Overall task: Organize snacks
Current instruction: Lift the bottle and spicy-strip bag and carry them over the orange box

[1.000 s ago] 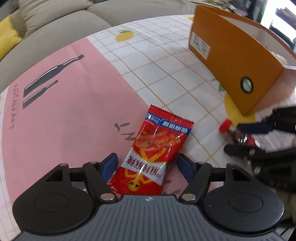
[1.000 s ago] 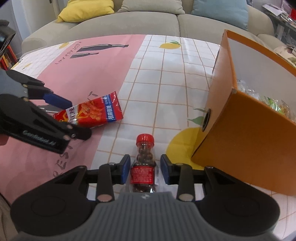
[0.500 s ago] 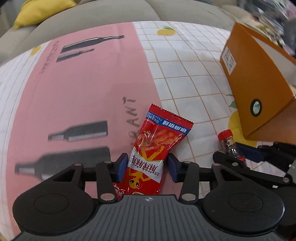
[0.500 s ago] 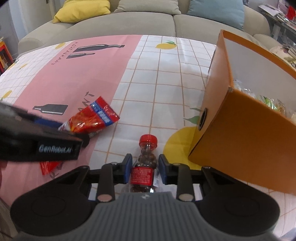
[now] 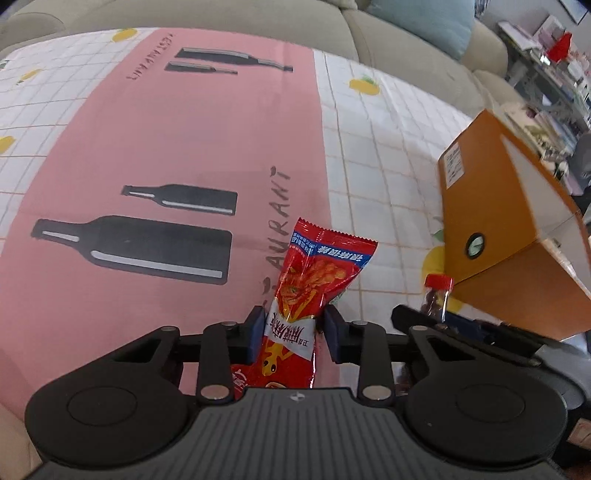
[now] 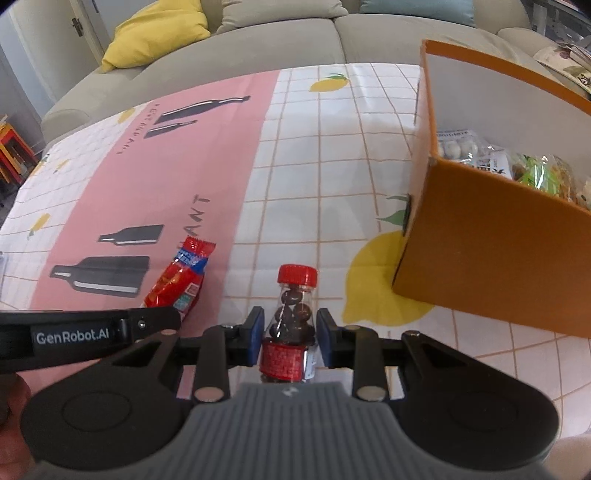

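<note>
A red snack packet (image 5: 317, 273) stands up, pinched and creased, between the blue pads of my left gripper (image 5: 293, 328). The jaws are closing and the pads press its lower part. In the right wrist view the same packet (image 6: 181, 280) hangs above the pink cloth. My right gripper (image 6: 290, 332) is shut on a small clear bottle (image 6: 295, 314) with a red cap and dark round sweets inside. The bottle (image 5: 437, 291) also shows to the right in the left wrist view. An open orange box (image 6: 498, 236) stands at the right, close beside the bottle.
Several wrapped snacks (image 6: 539, 173) lie inside the box (image 5: 476, 199). A tablecloth (image 5: 147, 147) with a pink panel, black bottle prints and lemons covers the table. A grey sofa (image 6: 280, 40) with a yellow cushion (image 6: 155, 33) runs behind it.
My left jaws went from wide apart to pinching the red packet, which rose off the cloth as the gripper rolled. My right jaws tightened onto the small bottle.
</note>
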`<state>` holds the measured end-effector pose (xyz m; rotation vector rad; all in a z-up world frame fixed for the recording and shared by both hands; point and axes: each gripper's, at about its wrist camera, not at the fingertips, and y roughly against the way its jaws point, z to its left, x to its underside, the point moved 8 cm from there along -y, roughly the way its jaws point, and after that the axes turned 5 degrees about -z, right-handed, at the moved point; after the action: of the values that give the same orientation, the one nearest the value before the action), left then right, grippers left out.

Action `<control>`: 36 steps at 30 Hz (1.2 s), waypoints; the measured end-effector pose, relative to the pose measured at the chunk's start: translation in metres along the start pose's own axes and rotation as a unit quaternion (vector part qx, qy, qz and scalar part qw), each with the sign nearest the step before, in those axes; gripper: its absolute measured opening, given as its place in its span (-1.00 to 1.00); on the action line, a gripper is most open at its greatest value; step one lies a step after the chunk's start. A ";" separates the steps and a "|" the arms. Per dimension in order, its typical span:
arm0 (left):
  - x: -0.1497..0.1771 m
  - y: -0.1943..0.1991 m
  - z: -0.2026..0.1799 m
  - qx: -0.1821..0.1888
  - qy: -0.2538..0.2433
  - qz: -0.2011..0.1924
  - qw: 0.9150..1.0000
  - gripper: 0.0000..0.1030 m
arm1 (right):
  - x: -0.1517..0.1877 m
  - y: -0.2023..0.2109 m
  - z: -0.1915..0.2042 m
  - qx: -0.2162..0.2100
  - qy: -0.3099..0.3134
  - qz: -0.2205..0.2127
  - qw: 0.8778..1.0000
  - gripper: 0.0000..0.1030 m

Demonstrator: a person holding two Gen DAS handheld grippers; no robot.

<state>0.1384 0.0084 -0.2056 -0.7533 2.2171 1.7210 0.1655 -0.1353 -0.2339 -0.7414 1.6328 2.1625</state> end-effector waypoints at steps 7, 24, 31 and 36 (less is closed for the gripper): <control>-0.007 0.027 -0.015 0.023 0.000 -0.027 0.999 -0.32 | 0.000 0.027 0.010 -0.016 0.003 -0.020 1.000 -0.44; -0.025 0.063 -0.067 0.119 0.019 -0.046 0.992 -0.34 | -0.013 0.085 -0.010 -0.038 -0.015 -0.070 0.997 -0.45; -0.050 0.073 -0.122 0.160 -0.011 -0.060 0.985 -0.34 | -0.036 0.117 -0.040 -0.046 -0.008 -0.089 0.995 -0.45; -0.075 0.071 -0.173 0.179 -0.054 -0.071 0.980 -0.34 | -0.068 0.145 -0.072 -0.027 0.012 -0.113 0.993 -0.45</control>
<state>0.1851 -0.1250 -0.0620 -0.6923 2.2477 1.2195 0.1562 -0.2428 -0.0955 -0.9245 1.4310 2.0505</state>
